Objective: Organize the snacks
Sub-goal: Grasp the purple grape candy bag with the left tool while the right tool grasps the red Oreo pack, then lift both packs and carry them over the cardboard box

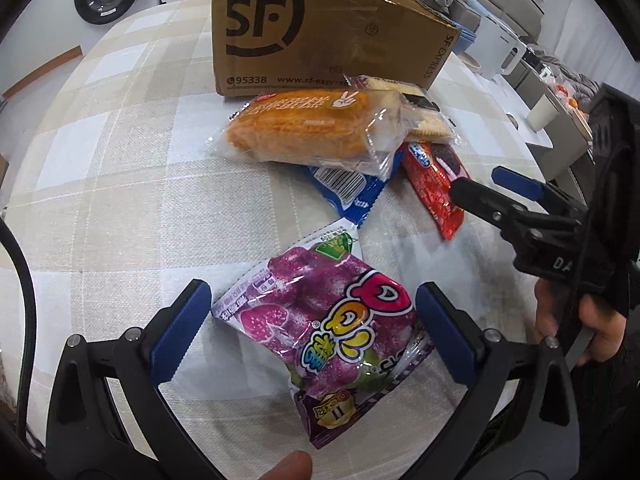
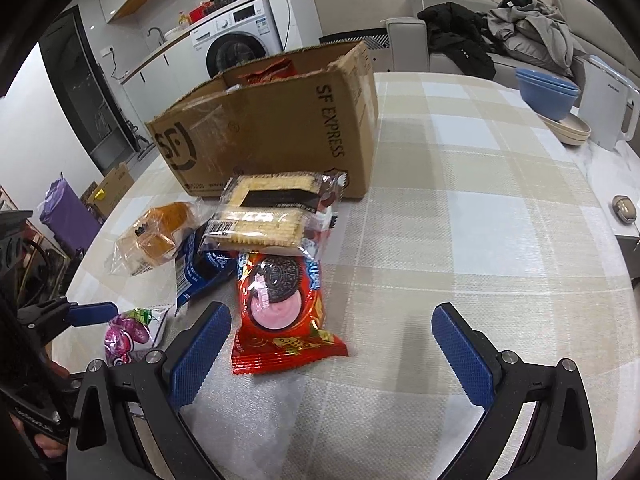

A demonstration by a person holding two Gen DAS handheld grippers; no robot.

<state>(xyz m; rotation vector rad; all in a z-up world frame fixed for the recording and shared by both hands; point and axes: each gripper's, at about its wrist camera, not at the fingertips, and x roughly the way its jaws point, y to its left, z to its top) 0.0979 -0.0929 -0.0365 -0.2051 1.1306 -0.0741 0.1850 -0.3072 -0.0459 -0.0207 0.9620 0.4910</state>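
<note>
Left wrist view: left tongs [image 1: 313,332] are sitting spread wide around a crinkly purple gummy bag [image 1: 328,340] lying flat on the checked-cloth table [image 1: 100,184], pads not gripping. Right tongs [image 2: 331,350] are hanging open too, with a glossy red cookie pack [image 2: 280,316] lying between them. Corrugated cardboard box [image 2: 280,128] is standing behind the snack pile.
</note>
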